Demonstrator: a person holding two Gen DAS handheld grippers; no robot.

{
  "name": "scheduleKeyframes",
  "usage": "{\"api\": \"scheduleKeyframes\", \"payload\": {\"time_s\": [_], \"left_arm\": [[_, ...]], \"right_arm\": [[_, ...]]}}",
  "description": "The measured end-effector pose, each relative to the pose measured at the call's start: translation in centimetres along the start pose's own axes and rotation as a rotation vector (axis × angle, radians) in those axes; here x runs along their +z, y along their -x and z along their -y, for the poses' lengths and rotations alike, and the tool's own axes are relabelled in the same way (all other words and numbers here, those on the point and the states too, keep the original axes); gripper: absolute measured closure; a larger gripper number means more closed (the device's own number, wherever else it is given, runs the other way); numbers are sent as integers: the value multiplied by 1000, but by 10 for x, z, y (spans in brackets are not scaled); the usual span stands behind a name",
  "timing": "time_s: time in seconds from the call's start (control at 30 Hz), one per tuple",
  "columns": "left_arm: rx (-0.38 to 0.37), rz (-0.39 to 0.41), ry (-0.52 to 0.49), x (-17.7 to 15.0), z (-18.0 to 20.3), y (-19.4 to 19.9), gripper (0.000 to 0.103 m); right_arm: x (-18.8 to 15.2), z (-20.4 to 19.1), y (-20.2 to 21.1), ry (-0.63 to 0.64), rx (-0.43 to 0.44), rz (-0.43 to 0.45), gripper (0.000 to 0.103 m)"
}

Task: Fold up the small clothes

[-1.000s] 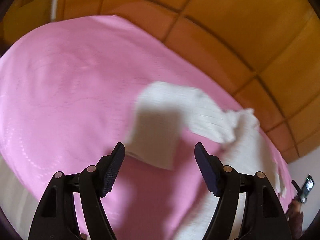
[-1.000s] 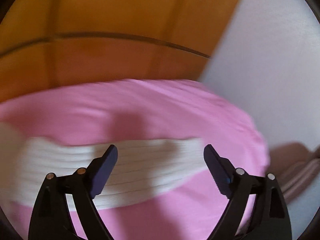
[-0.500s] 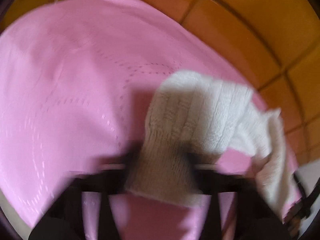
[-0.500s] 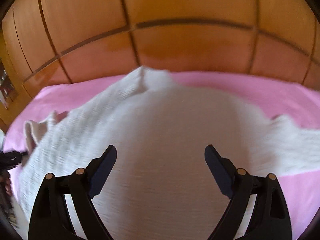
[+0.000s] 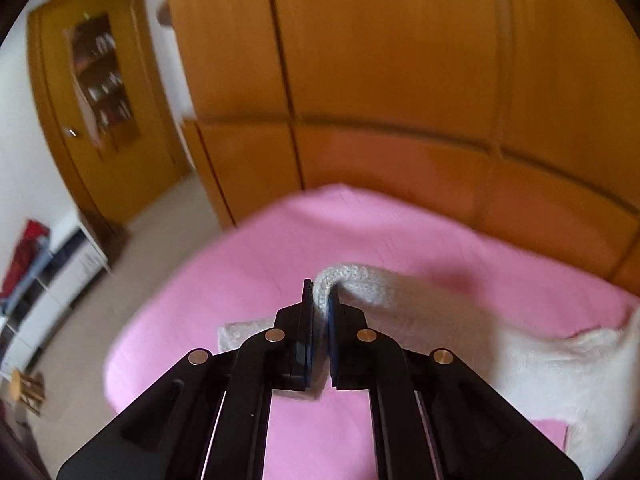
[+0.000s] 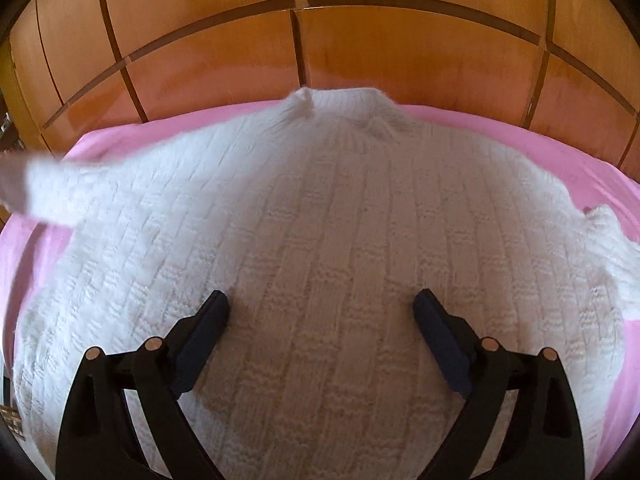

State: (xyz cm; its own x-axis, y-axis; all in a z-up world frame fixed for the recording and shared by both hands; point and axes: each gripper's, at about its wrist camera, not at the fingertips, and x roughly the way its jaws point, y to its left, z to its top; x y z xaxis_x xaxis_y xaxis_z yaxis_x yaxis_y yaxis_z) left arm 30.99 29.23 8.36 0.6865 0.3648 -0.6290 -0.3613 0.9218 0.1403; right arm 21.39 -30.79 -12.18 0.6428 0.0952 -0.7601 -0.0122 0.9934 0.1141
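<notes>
Because a fold has to begin from a free end, the left gripper (image 5: 320, 300) is clenched on the cuff end of the white sweater's sleeve (image 5: 400, 292), and the knit bulges up and over the tips of the two fingers while a little more of it shows below them. From that pinch the sleeve trails away to the right and down toward the rest of the white sweater (image 5: 560, 364), which lies on the pink sheet (image 5: 248, 280) of the bed; the cuff looks lifted clear of the sheet, which I judge is so that it can be carried across the body of the garment rather than dragged. Behind the bed stands an orange wooden wardrobe (image 5: 400, 80), and pale floor shows at the left. Seen from the right wrist, the sweater is spread flat with its ribbed collar (image 6: 340, 104) at the far side, near the wardrobe, and its body filling most of the sheet. At the left edge the raised sleeve is blurred. The other sleeve (image 6: 608, 240) lies out to the right on the sheet. Over the middle of the body hangs the right gripper (image 6: 320, 320), released, its fingers wide apart with nothing between them; whether the tips touch the knit I cannot tell. It seems placed to steady the body during the fold.
</notes>
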Motion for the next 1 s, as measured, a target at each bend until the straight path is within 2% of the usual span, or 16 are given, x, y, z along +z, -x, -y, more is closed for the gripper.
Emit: {"api": "scheduleKeyframes", "payload": {"time_s": [0.1, 0.17, 0.27, 0.33, 0.4, 0.47, 0.53, 0.57, 0.6, 0.63, 0.67, 0.73, 0.83, 0.87, 0.93, 1.0], "left_arm": [[69, 31, -31, 21, 0, -11, 98], [117, 4, -66, 20, 9, -29, 98], [145, -83, -53, 12, 22, -61, 98], [149, -193, -21, -11, 18, -89, 97], [83, -277, 35, -30, 15, -103, 97], [35, -293, 67, -50, 11, -97, 86], [-22, -285, 85, -62, 12, -87, 63], [-66, -274, 103, -69, 10, -73, 57], [-178, -256, 138, -79, 8, -56, 48], [-272, -255, 158, -86, 9, -47, 46], [-410, -261, 181, -99, 12, -30, 46], [-626, -286, 173, -124, 25, -6, 36], [-829, -345, 80, -172, 53, 35, 35], [-875, -363, 66, -184, 59, 43, 35], [-1015, -432, 34, -218, 76, 64, 35], [-1053, -459, -14, -239, 90, 77, 35]], "right_arm": [[-1, 0, -2, 2, -10, 2, 7], [-1, -2, -4, 6, -21, 3, 5], [-1, -4, -6, 13, -29, 4, 4], [-1, -2, -6, 12, -27, 6, 3], [-1, -1, -8, 8, -20, 7, 2], [0, -1, -8, 8, -18, 7, 2], [0, -1, -9, 6, -13, 9, 2], [0, -1, -9, 5, -12, 9, 2], [0, -1, -9, 5, -12, 9, 2], [0, -1, -9, 5, -12, 9, 2], [0, -1, -8, 4, -10, 8, 2], [0, 0, -6, 2, -4, 6, 2], [-3, 8, 8, -3, 26, -2, 2], [-5, 12, 13, -5, 30, -4, 3], [-13, 28, 34, -11, 27, 2, 3], [-26, 53, 61, -34, -12, 22, 3]]}}
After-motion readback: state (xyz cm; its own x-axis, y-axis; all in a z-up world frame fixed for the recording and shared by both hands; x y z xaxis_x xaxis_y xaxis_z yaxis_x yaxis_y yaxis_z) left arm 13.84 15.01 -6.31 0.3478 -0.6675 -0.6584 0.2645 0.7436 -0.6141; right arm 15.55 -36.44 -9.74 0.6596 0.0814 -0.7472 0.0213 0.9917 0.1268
